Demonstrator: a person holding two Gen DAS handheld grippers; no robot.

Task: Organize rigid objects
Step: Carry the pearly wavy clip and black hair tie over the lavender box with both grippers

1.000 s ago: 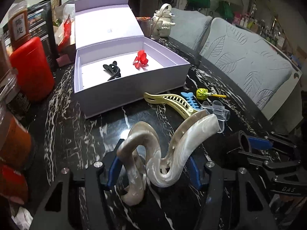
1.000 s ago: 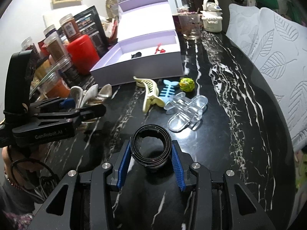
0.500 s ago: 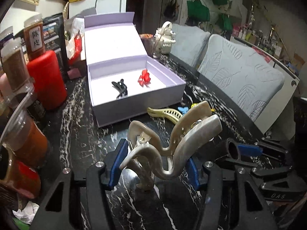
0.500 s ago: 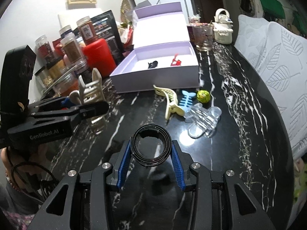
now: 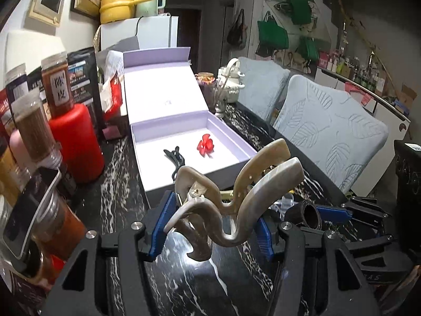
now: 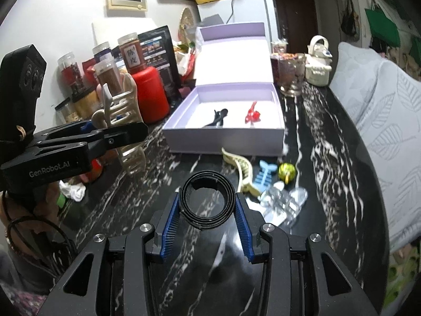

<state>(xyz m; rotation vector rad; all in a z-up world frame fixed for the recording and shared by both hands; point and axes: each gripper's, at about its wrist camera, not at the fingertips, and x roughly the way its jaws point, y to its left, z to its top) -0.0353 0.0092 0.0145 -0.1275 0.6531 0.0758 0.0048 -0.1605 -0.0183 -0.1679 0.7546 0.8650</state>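
Note:
My left gripper (image 5: 210, 223) is shut on a large pearl-beige hair claw (image 5: 236, 197) and holds it above the black marble table, just short of the open lilac box (image 5: 194, 176). The box holds a black clip (image 5: 175, 158) and a red flower clip (image 5: 205, 146). My right gripper (image 6: 208, 210) is shut on a black coiled ring (image 6: 208, 200), raised over the table. The left gripper and its claw (image 6: 118, 108) also show at the left of the right wrist view, and the box (image 6: 226, 137) lies ahead.
On the table before the box lie a yellow claw clip (image 6: 240, 168), a blue fishbone clip (image 6: 264, 175), a yellow-green ball (image 6: 286, 171) and a clear clip (image 6: 284, 202). Jars and a red canister (image 6: 151, 97) stand left. A glass (image 6: 290, 79) and a white teapot (image 6: 317, 63) stand behind.
Both grippers have risen and tilted up, carrying the beige claw and the black ring higher. The left gripper has moved closer to the lilac box.

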